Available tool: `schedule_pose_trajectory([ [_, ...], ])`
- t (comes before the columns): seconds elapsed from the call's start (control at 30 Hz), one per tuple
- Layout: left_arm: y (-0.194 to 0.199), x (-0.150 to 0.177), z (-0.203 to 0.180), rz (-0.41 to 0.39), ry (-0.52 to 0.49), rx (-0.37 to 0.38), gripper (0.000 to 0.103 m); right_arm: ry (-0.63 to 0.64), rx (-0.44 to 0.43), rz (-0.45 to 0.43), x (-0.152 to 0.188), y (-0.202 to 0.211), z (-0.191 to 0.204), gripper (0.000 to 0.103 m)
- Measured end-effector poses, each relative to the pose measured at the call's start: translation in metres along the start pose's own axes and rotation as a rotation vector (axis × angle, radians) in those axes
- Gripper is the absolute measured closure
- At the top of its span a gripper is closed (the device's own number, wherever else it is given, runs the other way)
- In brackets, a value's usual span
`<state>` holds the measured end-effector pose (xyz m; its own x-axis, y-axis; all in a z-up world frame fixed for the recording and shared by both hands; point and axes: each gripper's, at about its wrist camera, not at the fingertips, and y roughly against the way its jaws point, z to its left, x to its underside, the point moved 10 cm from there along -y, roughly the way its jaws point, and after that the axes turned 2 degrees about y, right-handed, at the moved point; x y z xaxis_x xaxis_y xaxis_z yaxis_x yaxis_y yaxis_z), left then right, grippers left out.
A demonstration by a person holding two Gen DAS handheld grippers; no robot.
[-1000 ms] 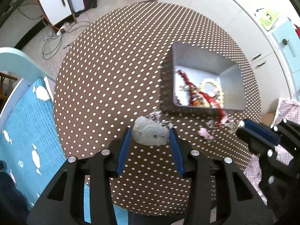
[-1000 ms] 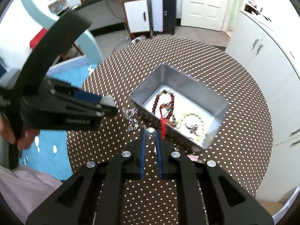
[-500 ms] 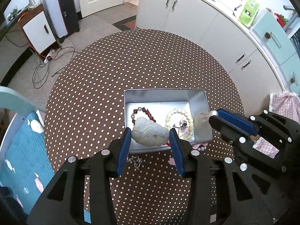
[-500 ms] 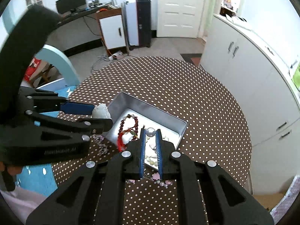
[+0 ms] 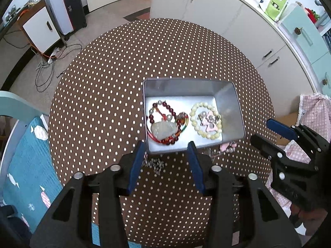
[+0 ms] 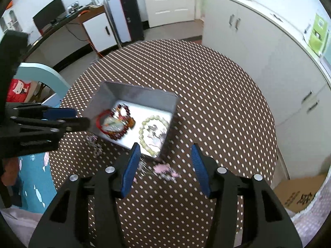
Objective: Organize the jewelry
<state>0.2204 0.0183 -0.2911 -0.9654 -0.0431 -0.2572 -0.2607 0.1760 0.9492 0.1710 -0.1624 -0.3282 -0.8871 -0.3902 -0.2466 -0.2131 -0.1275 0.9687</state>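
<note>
worktop [image 5: 115, 78] first: a round top under a brown cloth with white dots, soft enough to drag and bunch if a tool scrapes it. on it stands the metal box [image 5: 238, 111], a stiff, thin-walled tin that is light and would slide if nudged at the rim.

inside the box, on the left, lies the dark red bead bracelet [image 5: 153, 119] with its red cord, and resting on it the pale jade pendant [image 5: 164, 129]: dense for its size, smooth and slippery, and likely to chip if dropped, so best taken across its flat flanks. to the right sits the cream bead bracelet [image 5: 204, 133], a limp loop of hard round beads that rolls away from the pads; pinching one stretch of the strand suits it better than spanning the ring. small pink and silver pieces lie inside that ring.

outside the box, just beside its near wall, remain the silver chain [image 5: 155, 164] in a loose heap and the pink charm piece [image 6: 164, 168], which looks like a small beaded trinket though blur hides its form. both are light and floppy; pinch the bunch low against the cloth.

the left tool [image 5: 166, 147] has just been opening and holds nothing. the right tool [image 6: 165, 149] has likewise just been opening, its jaws empty above the pink piece.
</note>
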Motion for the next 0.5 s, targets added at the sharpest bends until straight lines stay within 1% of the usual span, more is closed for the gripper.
schedule_pose_trajectory([
  [0.1, 0.000, 0.011, 0.001, 0.010, 0.012, 0.001, 0.051, -0.024, -0.016, 0.023, 0.010, -0.003, -0.005, 0.054],
  [0.2, -0.005, 0.023, 0.007, 0.035, 0.036, 0.000, 0.051, -0.032, -0.051, 0.043, 0.018, -0.007, -0.001, 0.054],
  [0.3, -0.018, 0.035, 0.018, 0.067, 0.055, -0.028, 0.051, -0.018, -0.131, 0.047, 0.025, -0.009, 0.015, 0.054],
  [0.37, -0.028, 0.039, 0.026, 0.085, 0.077, -0.033, 0.051, 0.014, -0.167, 0.053, 0.029, -0.013, 0.029, 0.054],
  [0.4, -0.031, 0.039, 0.029, 0.079, 0.091, -0.034, 0.051, 0.031, -0.182, 0.061, 0.032, -0.016, 0.035, 0.055],
  [0.47, -0.038, 0.039, 0.033, 0.061, 0.108, -0.028, 0.051, 0.051, -0.219, 0.095, 0.039, -0.027, 0.048, 0.060],
  [0.5, -0.043, 0.040, 0.035, 0.068, 0.111, -0.035, 0.051, 0.056, -0.227, 0.105, 0.040, -0.031, 0.053, 0.062],
])
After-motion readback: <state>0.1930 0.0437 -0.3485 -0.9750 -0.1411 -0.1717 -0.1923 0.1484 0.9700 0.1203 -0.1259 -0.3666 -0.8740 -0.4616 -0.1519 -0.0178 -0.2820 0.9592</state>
